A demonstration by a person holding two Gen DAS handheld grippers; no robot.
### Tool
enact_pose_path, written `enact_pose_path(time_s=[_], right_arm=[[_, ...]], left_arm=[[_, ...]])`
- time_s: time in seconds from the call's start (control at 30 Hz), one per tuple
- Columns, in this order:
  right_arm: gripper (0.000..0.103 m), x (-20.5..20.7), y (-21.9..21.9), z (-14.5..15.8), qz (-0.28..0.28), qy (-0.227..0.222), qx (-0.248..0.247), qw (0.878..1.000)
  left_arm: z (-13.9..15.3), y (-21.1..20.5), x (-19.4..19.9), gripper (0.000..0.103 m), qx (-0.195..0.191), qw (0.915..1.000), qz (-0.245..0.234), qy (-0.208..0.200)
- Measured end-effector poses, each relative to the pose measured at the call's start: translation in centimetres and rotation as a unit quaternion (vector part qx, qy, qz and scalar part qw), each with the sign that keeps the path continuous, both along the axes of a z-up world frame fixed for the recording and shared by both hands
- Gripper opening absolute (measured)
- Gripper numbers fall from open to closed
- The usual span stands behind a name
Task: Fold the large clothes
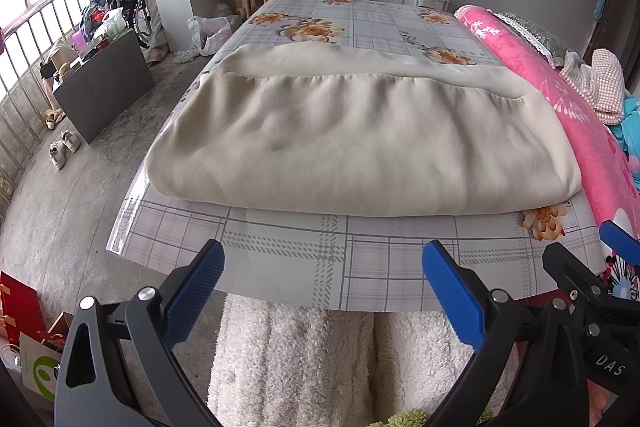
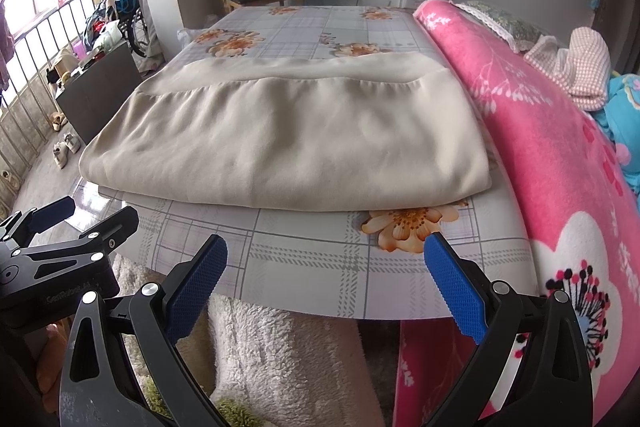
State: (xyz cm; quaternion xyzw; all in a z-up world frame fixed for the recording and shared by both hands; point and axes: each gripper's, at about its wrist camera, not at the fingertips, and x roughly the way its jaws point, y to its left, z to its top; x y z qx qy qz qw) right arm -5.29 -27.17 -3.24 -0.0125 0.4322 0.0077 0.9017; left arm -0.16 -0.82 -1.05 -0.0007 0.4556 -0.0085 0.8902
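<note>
Where readable, gripper marked "DAS"

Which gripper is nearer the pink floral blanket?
Right. The right gripper hangs open at the table's near edge right beside the pink floral blanket; the left gripper, also open, sits farther over, away from it.

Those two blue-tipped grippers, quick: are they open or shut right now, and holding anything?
Left gripper: open, holding nothing, short of the folded beige garment.
Right gripper: open, holding nothing, over the table's near edge.
</note>
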Motion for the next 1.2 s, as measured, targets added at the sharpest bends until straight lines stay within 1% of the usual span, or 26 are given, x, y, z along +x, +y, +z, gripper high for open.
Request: enact_pose_path(time_s=[1.2], right_arm=[[0.095,-0.03,0.22,-0.07,0.006,0.003,0.002,1.0]], left_arm=[[0.0,0.11,0.02,0.097,0.002,1.0,0.003,-0.002]])
